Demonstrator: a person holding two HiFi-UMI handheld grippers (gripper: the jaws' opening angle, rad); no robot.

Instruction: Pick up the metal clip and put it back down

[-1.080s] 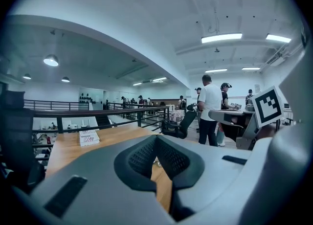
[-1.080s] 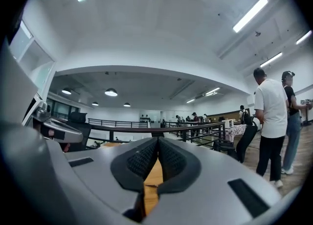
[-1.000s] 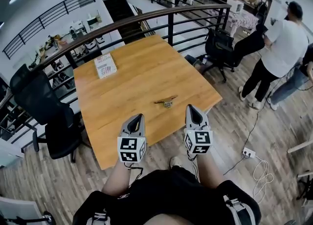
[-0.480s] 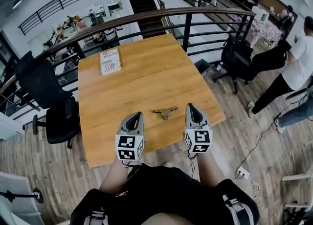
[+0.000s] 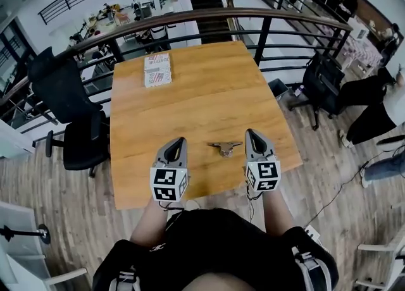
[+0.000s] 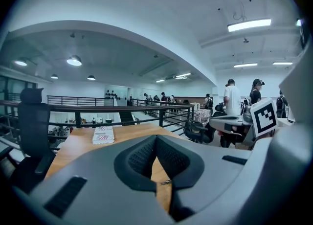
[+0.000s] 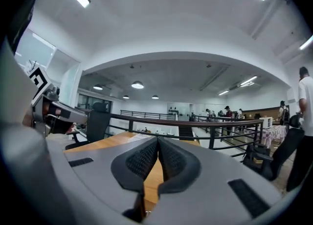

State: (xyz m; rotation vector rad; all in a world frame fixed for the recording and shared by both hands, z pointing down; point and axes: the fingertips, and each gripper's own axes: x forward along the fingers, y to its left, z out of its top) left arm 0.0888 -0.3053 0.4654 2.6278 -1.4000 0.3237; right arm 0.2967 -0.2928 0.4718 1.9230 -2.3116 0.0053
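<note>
The metal clip (image 5: 225,148) lies flat on the wooden table (image 5: 196,93), near its front edge. My left gripper (image 5: 180,140) hovers to the clip's left, my right gripper (image 5: 250,133) just to its right, both apart from it. Both point across the table with their jaws shut and nothing between them. In the left gripper view a small part of the clip (image 6: 167,182) shows through the gap below the shut jaws (image 6: 156,141). The right gripper view shows only shut jaws (image 7: 157,143) and table; the clip is hidden there.
A flat printed box (image 5: 157,70) lies at the table's far left. A black railing (image 5: 209,18) runs behind the table. Black office chairs stand at the left (image 5: 69,112) and right (image 5: 326,81). A person (image 5: 380,116) stands at the far right on the wooden floor.
Both grippers have come in over the table's front edge and now flank the clip. The head view has shifted, so the table sits closer and more central. Jaws stayed shut.
</note>
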